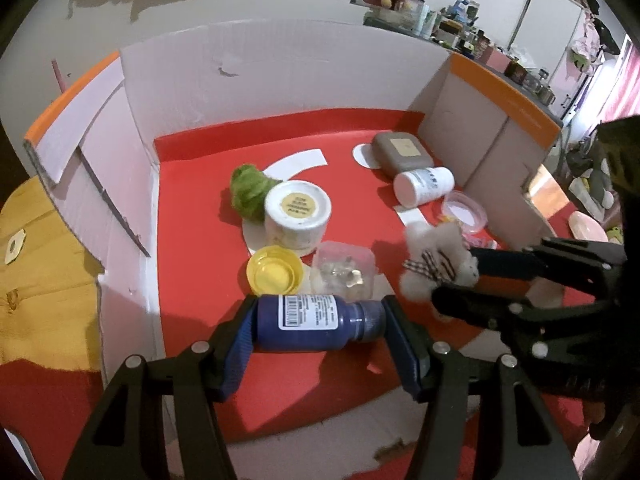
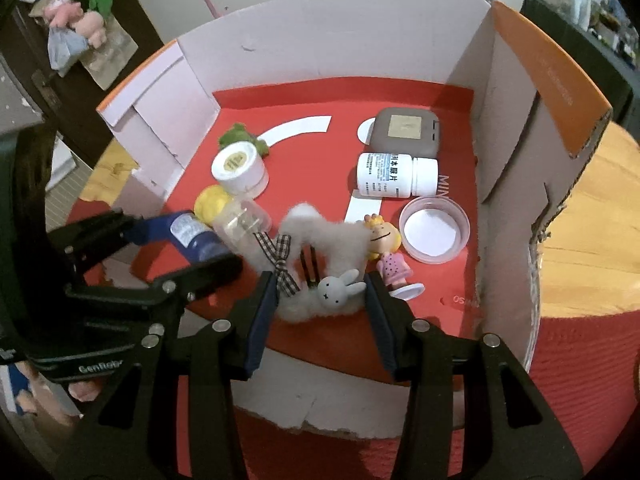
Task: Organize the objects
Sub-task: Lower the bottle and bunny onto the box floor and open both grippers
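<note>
An open cardboard box (image 1: pixel 280 72) with a red floor holds the objects. My left gripper (image 1: pixel 318 328) is shut end to end on a dark blue bottle (image 1: pixel 316 322) with a white label, low over the box's near side. The bottle (image 2: pixel 192 236) and left gripper (image 2: pixel 180 240) also show in the right wrist view. My right gripper (image 2: pixel 322 300) is shut on a fluffy white plush toy (image 2: pixel 340 236) with a rabbit face and a checked bow. The pads press on its two sides. From the left wrist view the right gripper (image 1: pixel 454 278) and the plush toy (image 1: pixel 436 248) sit just right of the bottle.
On the box floor (image 2: pixel 320 100) lie a white jar (image 1: pixel 298 214), a green plush frog (image 1: pixel 248 192), a yellow cup (image 1: pixel 274 274), a clear container (image 1: pixel 344 270), a white pill bottle (image 2: pixel 396 174), a grey case (image 2: pixel 406 132), a clear dish (image 2: pixel 434 230) and a small doll (image 2: pixel 388 248). Box walls (image 2: pixel 516 120) rise on three sides.
</note>
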{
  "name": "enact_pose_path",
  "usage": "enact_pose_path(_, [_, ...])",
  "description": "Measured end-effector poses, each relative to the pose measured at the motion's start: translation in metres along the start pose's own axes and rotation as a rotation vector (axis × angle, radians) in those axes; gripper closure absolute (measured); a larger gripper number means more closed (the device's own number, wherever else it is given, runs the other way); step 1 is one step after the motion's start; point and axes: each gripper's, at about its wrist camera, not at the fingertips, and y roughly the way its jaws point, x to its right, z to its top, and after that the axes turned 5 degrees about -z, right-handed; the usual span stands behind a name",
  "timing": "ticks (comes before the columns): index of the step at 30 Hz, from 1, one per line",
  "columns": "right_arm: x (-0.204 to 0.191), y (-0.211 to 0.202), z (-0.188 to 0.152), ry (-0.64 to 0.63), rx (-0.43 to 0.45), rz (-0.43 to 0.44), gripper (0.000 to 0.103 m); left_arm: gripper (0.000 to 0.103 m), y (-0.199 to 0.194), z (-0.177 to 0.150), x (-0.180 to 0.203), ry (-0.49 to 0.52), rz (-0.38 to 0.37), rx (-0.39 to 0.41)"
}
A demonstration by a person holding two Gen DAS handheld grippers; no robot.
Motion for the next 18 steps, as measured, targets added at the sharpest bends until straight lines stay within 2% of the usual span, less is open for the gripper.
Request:
enact_pose_path(7, [-0.0005, 0.0022, -0.0011, -0.019, 0.01, -0.041, 0.059, 0.04, 0.0026, 0.0006, 0.0031, 0.012, 0.043, 0.024])
enact_pose_path(18, [-0.0011, 0.0025, -0.0026, -0.02, 0.016, -0.038, 0.058, 0.04, 0.0023, 0.0011, 0.0009, 0.0, 0.035, 0.039])
